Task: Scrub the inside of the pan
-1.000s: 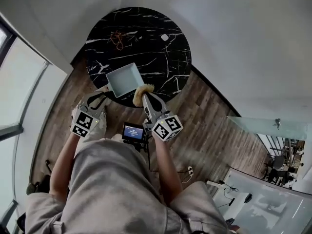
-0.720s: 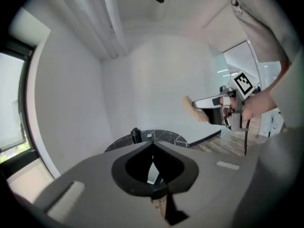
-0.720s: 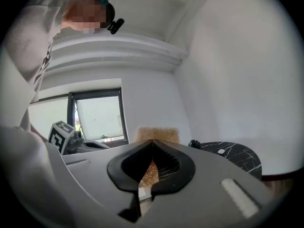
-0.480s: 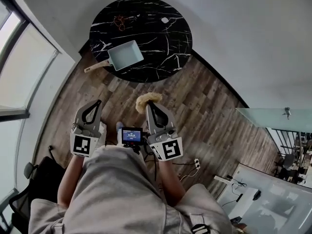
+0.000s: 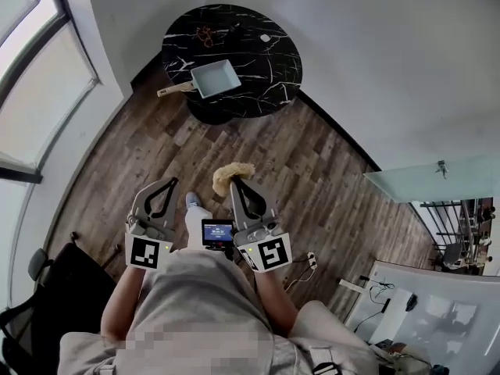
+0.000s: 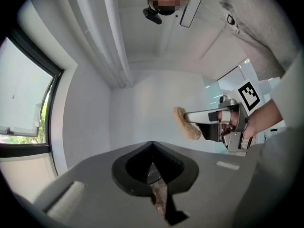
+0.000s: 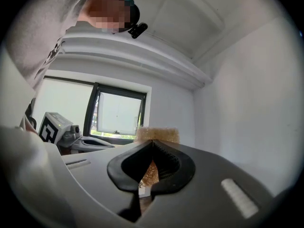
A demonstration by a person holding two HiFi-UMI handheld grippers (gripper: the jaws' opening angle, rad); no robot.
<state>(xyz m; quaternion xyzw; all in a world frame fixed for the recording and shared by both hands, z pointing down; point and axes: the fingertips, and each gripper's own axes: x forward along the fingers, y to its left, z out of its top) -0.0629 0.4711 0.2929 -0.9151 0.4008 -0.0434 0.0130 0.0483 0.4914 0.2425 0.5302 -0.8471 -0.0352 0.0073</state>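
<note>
The pale blue square pan (image 5: 216, 78) lies on the round black marble table (image 5: 258, 61), its wooden handle (image 5: 176, 90) pointing left. Both grippers are held close to the person's body, well away from the table and over the wood floor. My left gripper (image 5: 168, 184) is shut with nothing between its jaws; in the left gripper view its tips (image 6: 152, 144) meet. My right gripper (image 5: 237, 186) is shut on a tan scrubbing sponge (image 5: 232, 175). The same sponge (image 7: 156, 134) sticks out past the right gripper's jaws, and the left gripper view shows this sponge (image 6: 186, 123) from the side.
A small brown tangle (image 5: 207, 34) and a small white item (image 5: 266, 37) lie on the far part of the table. A large window (image 5: 39, 76) fills the left wall. A black chair (image 5: 47, 287) stands at lower left, a glass surface (image 5: 422, 186) at right.
The person has stepped back from the table, so both grippers now hang far from the pan. The left gripper, open beside the pan handle before, is now shut and empty.
</note>
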